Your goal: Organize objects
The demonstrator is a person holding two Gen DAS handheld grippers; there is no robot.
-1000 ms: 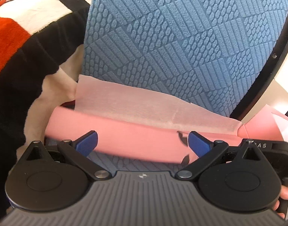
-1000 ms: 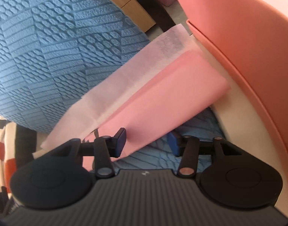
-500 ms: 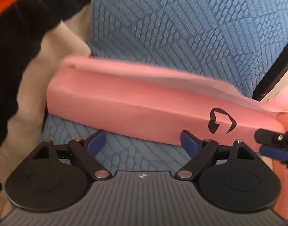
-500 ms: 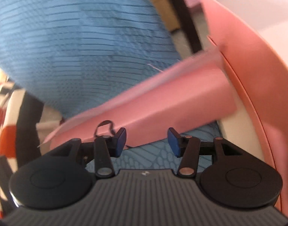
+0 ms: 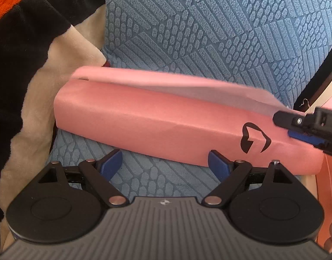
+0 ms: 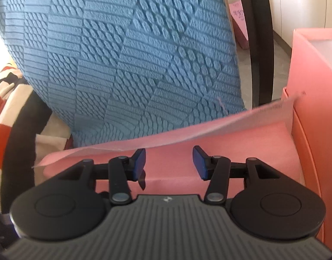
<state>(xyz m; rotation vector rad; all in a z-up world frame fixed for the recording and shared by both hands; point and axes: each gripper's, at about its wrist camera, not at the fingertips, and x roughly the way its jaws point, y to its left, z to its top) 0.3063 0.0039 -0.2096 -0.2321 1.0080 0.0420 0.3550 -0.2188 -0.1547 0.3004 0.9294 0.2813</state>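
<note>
Pouch of pink cloth (image 5: pixel 157 125), long and folded, lies across the middle of the left wrist view on the blue textured seat (image 5: pixel 209 32); a second ago its pale inner flap (image 5: pixel 198 91) stood open against the backrest, and now we see it folded down over the top, black logo facing us at the right; we judge the folding nearly done and the packing into the pink box (image 6: pixel 309 69) next.

Our left gripper (image 5: pixel 166 162) hangs just short of the pouch's near edge; its jaws narrowed a little within the last second and now stand wide apart with only seat fabric between them.

Our right gripper (image 6: pixel 169 162) shows in the right wrist view low over the pouch's right end, jaws apart and pressing on nothing; the flap edge rises just behind it.

Around it: a striped blanket (image 5: pixel 20 32) at upper left, a black chair frame (image 6: pixel 259 43) at upper right; the loose flap may spring back.
</note>
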